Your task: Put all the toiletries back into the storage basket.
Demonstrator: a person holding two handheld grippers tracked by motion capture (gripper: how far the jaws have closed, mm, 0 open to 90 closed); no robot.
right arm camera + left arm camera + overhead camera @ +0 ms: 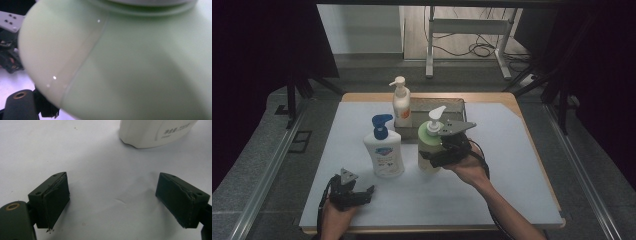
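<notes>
Green bottle (428,145), centre frame, clamped in right gripper (439,156); left gripper (112,200) gapes, idle. Next: carry and set down upright.

Wooden table (512,98) w/ white mat (492,180) covering most of top. On mat: white bottle w/ blue pump (384,149), grey tray (453,106) at far edge.

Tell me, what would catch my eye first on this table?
Three pump bottles stand mid-table: a green bottle gripped by the right gripper, a white bottle with a blue pump beside it, and a slim white-and-orange bottle in a grey tray behind. The left gripper rests near the front edge, jaws open with nothing between them.
</notes>
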